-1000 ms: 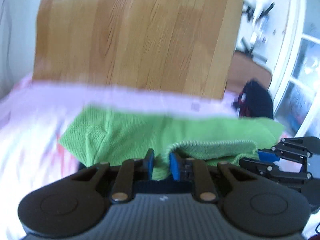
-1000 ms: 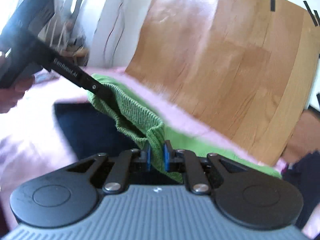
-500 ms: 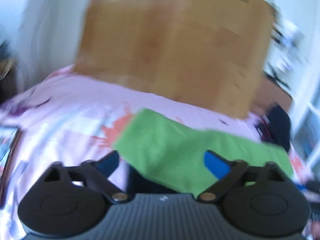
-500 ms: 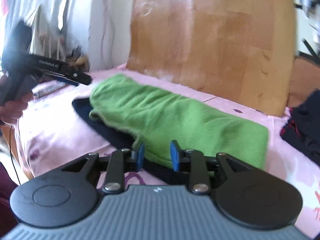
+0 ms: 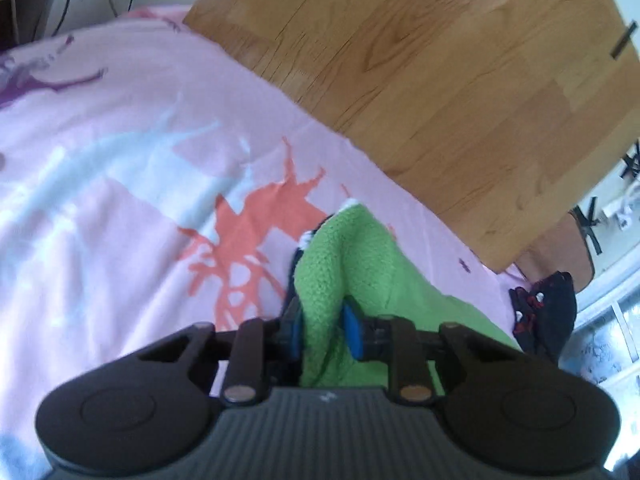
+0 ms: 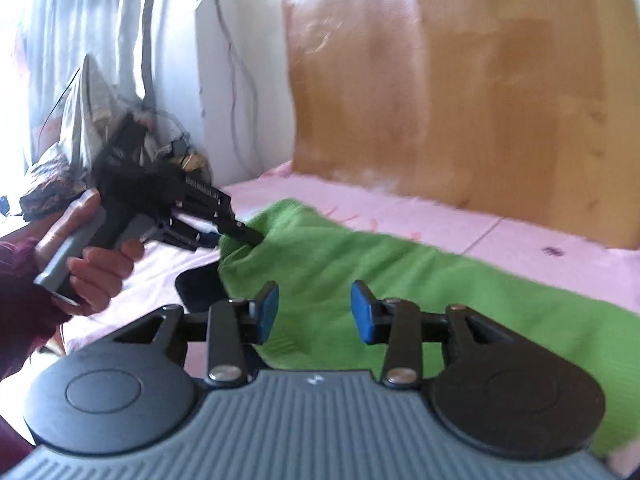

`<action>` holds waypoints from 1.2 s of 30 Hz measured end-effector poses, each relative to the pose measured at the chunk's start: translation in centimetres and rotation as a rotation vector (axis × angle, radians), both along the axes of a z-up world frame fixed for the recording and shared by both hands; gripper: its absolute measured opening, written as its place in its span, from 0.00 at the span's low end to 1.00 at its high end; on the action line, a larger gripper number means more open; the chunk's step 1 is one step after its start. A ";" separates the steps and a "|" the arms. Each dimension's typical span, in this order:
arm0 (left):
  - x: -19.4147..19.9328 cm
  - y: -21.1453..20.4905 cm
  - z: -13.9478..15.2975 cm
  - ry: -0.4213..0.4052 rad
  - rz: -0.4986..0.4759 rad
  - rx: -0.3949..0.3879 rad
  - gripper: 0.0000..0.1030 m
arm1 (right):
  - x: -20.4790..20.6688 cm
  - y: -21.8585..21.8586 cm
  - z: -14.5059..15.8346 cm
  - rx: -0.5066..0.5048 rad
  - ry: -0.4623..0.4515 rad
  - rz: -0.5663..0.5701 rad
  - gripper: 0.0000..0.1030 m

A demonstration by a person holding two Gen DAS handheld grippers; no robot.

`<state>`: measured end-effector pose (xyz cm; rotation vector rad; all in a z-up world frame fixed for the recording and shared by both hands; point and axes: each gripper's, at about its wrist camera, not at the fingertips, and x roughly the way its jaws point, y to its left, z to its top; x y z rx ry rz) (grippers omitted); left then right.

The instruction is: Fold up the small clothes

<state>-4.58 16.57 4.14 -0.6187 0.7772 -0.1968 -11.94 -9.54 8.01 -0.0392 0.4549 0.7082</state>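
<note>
A tall wooden headboard point(image 5: 460, 92) stands along the far edge of the bed point(image 5: 120, 140), whose pink sheet carries pale blue and orange-red splashes of print. Stretched across that sheet, running roughly along the headboard edge and a little in from it, lies the green knitted garment point(image 6: 400, 280), long and mostly flat. A dark piece of clothing point(image 6: 198, 292) shows from under its end nearest the wall with the pale curtain point(image 6: 88, 32), and a second dark bundle with red and white spots point(image 5: 544, 312) sits off the opposite end, near the corner by the window. The left gripper point(image 5: 326, 330) has just closed its jaws, and they are now clamped on a raised fold of the green fabric, which stands up in a ridge between the blue pads point(image 5: 354, 330). From the right wrist view that same gripper is seen biting into the curtain-side end of the garment, held by a hand point(image 6: 86, 252) in a dark red sleeve point(image 6: 20, 300). The right gripper point(image 6: 316, 312) hovers over the near edge of the green cloth, its jaws having just been opening; they now stand well apart with the fabric behind them and nothing pinched between the pads.
</note>
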 end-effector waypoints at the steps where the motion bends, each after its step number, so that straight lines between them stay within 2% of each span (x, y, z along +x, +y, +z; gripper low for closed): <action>1: -0.6 -0.1 0.6 -0.013 -0.003 0.001 0.19 | 0.3 0.5 -0.3 0.015 0.026 0.037 0.42; 3: -1.2 -0.1 1.4 -0.023 0.000 -0.003 0.18 | 0.4 1.2 -0.6 0.032 0.066 0.119 0.43; 5: -1.6 -0.3 1.6 -0.020 0.006 0.007 0.18 | 0.3 2.4 -1.1 -0.028 0.066 0.153 0.50; 8: -1.4 -0.6 1.6 -0.002 0.015 0.012 0.18 | 0.9 3.6 -2.4 -0.096 0.082 0.171 0.48; 11: -1.8 -0.3 2.0 0.006 0.019 -0.015 0.17 | 1.7 3.5 -2.2 -0.101 0.092 0.157 0.10; 14: -3.3 -0.1 2.8 -0.012 0.021 -0.017 0.13 | 1.7 1.3 0.2 -0.048 0.048 0.168 0.09; 17: -4.3 0.1 2.0 -0.001 0.039 0.000 0.10 | 0.5 -0.3 1.9 -0.054 -0.018 0.228 0.10; 19: -4.0 -0.2 0.3 0.043 0.050 0.031 0.12 | 0.3 0.1 1.2 -0.090 -0.008 0.258 0.12; 21: -3.8 -0.1 -1.1 0.076 0.063 0.035 0.13 | 0.6 1.2 -0.8 -0.144 0.034 0.246 0.22; 23: -4.3 0.3 -0.7 0.058 0.059 0.028 0.15 | 0.4 1.9 -2.6 -0.201 0.085 0.247 0.31; 24: -4.7 0.6 -0.1 0.038 0.061 0.038 0.18 | 0.1 1.7 -2.6 -0.200 0.074 0.244 0.34; 26: -5.7 1.4 1.7 -0.031 0.093 0.080 0.25 | 0.0 0.3 -1.3 -0.137 0.064 0.237 0.40; 29: -6.3 1.6 4.1 -0.133 0.101 0.084 0.26 | 0.4 -2.9 1.2 0.008 0.051 0.155 0.43; 31: -5.6 0.2 4.9 -0.170 0.049 0.088 0.26 | 1.5 -4.6 2.5 0.085 0.050 0.040 0.43; 34: -3.6 -3.7 4.8 -0.179 -0.075 0.110 0.25 | 3.4 -5.3 2.7 0.131 0.064 -0.123 0.43; 36: -1.8 -6.4 4.0 -0.174 -0.143 0.134 0.24 | 4.2 -4.7 2.0 0.154 0.092 -0.147 0.43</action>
